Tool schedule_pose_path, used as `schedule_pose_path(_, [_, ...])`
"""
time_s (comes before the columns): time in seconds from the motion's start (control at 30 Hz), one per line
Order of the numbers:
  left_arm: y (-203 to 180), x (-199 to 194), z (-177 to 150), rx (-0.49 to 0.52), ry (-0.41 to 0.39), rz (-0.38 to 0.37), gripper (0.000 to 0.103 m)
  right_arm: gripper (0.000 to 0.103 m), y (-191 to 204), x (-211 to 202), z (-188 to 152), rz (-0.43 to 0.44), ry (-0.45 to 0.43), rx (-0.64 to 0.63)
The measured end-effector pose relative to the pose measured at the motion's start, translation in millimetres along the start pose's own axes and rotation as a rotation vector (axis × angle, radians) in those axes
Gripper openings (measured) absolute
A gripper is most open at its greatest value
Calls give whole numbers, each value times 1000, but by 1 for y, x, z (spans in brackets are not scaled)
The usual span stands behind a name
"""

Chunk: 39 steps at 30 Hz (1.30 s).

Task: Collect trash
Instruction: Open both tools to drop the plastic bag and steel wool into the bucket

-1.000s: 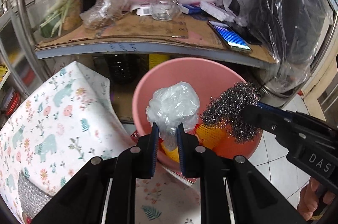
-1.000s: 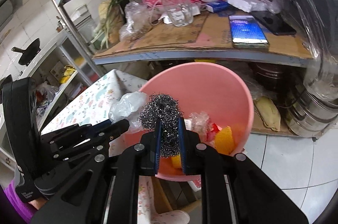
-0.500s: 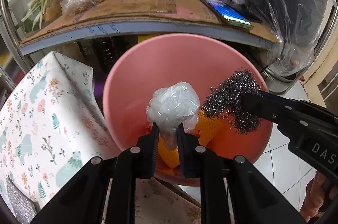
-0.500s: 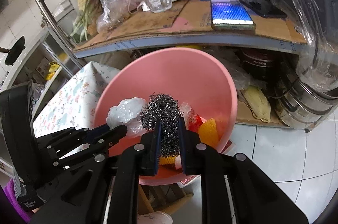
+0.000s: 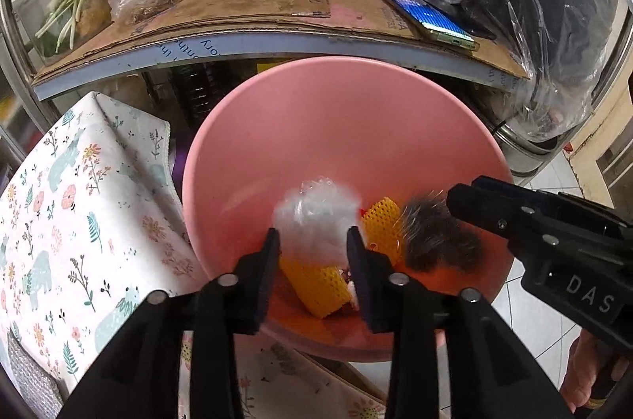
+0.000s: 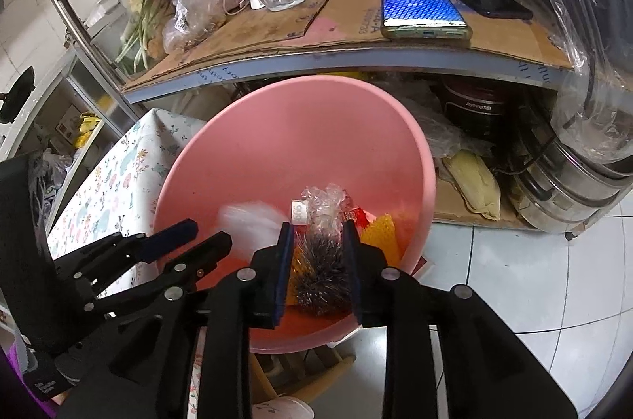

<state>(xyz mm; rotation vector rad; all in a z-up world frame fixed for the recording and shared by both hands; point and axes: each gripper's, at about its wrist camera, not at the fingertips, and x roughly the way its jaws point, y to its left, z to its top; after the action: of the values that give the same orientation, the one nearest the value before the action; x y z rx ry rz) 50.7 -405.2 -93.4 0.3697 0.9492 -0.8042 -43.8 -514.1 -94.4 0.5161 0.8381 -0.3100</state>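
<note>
Left wrist view is showing the left gripper (image 5: 313, 241) with fingers spreading apart, the blurred crumpled clear plastic wad (image 5: 316, 217) between them, loose, inside the round pink plastic basin (image 5: 340, 110). Right wrist view is showing the right gripper (image 6: 318, 245) fingers also opening, the grey steel-wool scourer (image 6: 322, 276) blurred between them, above yellow mesh scraps (image 6: 381, 233) in the basin.

Crumpled clear plastic wad (image 5: 316, 217), blurred steel-wool scourer (image 5: 437, 241), inside pink bin (image 5: 340, 110)
</note>
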Motion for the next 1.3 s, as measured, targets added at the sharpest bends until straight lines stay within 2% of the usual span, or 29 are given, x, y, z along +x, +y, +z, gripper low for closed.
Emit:
schedule_pose_path(0.2, [1,-7,2,-8,-16,1,43,26,1,-4,0,0,-6,-2])
schedule_pose_path(0.73, [8,-47,-4,-40,-83,3,43,27,21,-25,-8,26,-33,-37])
schedule_pose_path(0.87, [13,-60,-8,-56,-99,2,44,39,30,-33,-11,42,-43,-52])
schedule_pose_path(1.3, [45,-100,-32,-129,-146,37,47,39,79,-43,-25,100,-42,-158])
